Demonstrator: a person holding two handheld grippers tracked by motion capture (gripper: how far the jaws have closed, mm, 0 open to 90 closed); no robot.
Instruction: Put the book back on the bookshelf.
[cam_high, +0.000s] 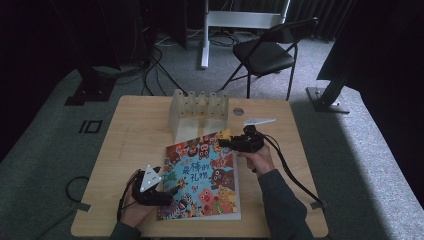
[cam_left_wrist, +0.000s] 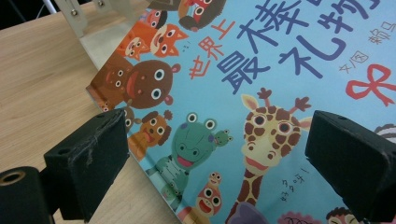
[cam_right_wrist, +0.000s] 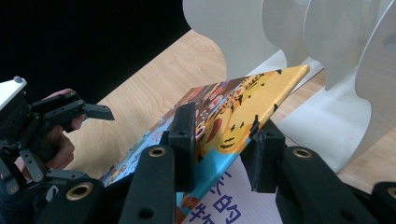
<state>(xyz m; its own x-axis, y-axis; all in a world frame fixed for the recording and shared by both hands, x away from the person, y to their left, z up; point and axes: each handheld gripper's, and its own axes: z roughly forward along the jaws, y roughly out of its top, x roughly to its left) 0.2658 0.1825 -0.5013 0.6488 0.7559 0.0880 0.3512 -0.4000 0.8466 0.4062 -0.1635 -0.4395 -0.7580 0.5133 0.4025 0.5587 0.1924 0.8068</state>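
Note:
A colourful picture book (cam_high: 200, 180) with cartoon animals on a blue cover lies on the wooden table (cam_high: 135, 130). My right gripper (cam_high: 226, 142) is shut on the cover's far right corner (cam_right_wrist: 243, 102), which is lifted off the page beneath, close to the white rack. My left gripper (cam_high: 167, 196) stands open at the book's near left edge. Its two jaws straddle the cover (cam_left_wrist: 210, 140) without touching it, one over the wood and one over the giraffe.
A white slotted book rack (cam_high: 200, 112) stands at the table's back middle, right behind the lifted corner (cam_right_wrist: 289, 42). A black folding chair (cam_high: 270, 50) and cables sit on the carpet beyond. Bare wood lies left of the book.

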